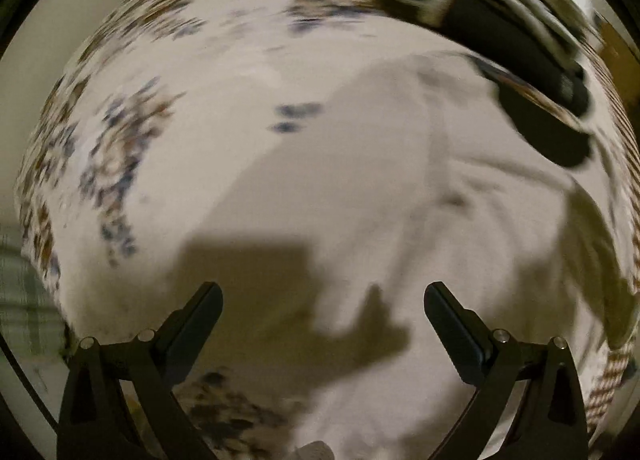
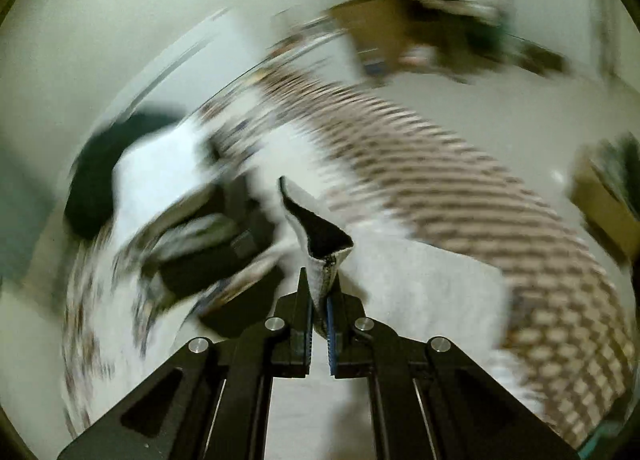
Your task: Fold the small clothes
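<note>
**Right gripper pinches the garment's edge, left one waits open**

The right gripper (image 2: 320,292) has its jaws pressed together on a hemmed corner of the white garment (image 2: 420,288), lifting it off the patterned bedspread (image 2: 500,211), probably so the fabric can be carried over into a fold. The left gripper (image 1: 324,316) hangs over the same cloth with its fingers wide apart, holding nothing. Blur hides detail, so which edge is pinched is uncertain
</note>
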Tool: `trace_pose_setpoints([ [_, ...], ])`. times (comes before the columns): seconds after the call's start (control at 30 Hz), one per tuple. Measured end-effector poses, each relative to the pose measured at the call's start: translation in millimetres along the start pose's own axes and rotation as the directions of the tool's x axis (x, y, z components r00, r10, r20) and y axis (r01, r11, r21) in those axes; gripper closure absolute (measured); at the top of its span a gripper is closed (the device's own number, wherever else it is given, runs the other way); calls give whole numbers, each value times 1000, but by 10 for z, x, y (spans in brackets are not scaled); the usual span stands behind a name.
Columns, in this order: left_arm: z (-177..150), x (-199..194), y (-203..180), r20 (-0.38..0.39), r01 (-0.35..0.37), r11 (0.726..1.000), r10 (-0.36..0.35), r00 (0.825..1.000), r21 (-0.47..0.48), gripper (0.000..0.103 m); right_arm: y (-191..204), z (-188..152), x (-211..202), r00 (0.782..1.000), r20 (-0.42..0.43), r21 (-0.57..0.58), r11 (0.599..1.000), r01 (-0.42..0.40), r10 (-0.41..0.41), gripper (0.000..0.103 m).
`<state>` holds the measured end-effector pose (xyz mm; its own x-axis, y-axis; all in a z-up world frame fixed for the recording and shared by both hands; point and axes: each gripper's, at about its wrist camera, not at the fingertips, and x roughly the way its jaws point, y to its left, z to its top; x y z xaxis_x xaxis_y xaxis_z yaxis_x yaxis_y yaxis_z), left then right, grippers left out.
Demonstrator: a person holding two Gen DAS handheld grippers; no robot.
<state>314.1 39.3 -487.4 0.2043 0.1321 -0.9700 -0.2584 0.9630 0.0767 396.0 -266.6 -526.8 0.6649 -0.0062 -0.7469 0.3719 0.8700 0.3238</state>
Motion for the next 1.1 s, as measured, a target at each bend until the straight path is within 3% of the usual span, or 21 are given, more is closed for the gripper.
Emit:
trace_pose_setpoints([
  [0.1, -1, 72, 390, -11, -28, 997, 27, 1000, -67, 0, 903, -378, 566, 995, -99, -181, 983, -34, 16, 97],
  [0.2, -18, 151, 751, -25, -47, 991, 44, 999, -128, 0, 1459, -823, 1044, 984, -176, -321, 946, -48, -10, 97],
  [0.37, -138, 242, 1131, -62, -50, 974, 37, 997, -220, 0, 1844, -1258, 1521, 969, -235, -433, 901, -32, -79, 97],
  [0.47, -201, 277, 1304, -79, -45, 963, 25, 997, -265, 0, 1910, -1387, 1668, 926, -366, -417, 906, -78, -89, 96],
  [0.5, -237, 270, 1359, -78, -44, 959, 23, 997, -279, 0, 1843, -1373, 1629, 911, -407, -375, 922, -100, -67, 87],
  [0.53, -272, 267, 1439, -81, -42, 953, 19, 997, -300, 0, 1772, -1358, 1605, 899, -437, -332, 934, -130, -30, 65],
  [0.57, -311, 258, 1498, -83, -41, 947, 15, 996, -320, 0, 1685, -1325, 1559, 885, -465, -275, 946, -169, 23, 50],
  [0.6, -353, 252, 1555, -85, -37, 940, 8, 996, -340, 0, 1577, -1297, 1478, 876, -477, -218, 956, -195, 70, 26],
  [0.63, -411, 250, 1627, -94, -32, 928, -3, 996, -370, 0, 1434, -1253, 1369, 876, -471, -169, 964, -206, 104, 18],
  [0.73, -678, 252, 1885, -121, -3, 868, -66, 990, -497, 0, 1108, -1185, 1147, 886, -457, -153, 974, -167, 80, 18],
  [0.8, -926, 280, 2100, -131, 24, 788, -132, 983, -615, 0, 918, -1181, 1047, 890, -454, -159, 978, -134, 48, 18],
  [0.83, -1098, 308, 2221, -131, 30, 725, -164, 978, -688, 0, 813, -1190, 999, 889, -457, -167, 979, -116, 28, 18],
  [0.9, -1449, 411, 2406, -125, 34, 580, -232, 964, -814, 0, 658, -1238, 959, 882, -470, -198, 977, -84, -20, 18],
  [1.0, -1948, 655, 2548, -84, 39, 339, -340, 937, -940, 0, 605, -1194, 967, 865, -499, -232, 970, -73, -54, 18],
  [1.1, -2188, 804, 2566, -19, 55, 201, -349, 937, -978, 1, 565, -1172, 942, 862, -503, -288, 953, -94, -68, 18],
])
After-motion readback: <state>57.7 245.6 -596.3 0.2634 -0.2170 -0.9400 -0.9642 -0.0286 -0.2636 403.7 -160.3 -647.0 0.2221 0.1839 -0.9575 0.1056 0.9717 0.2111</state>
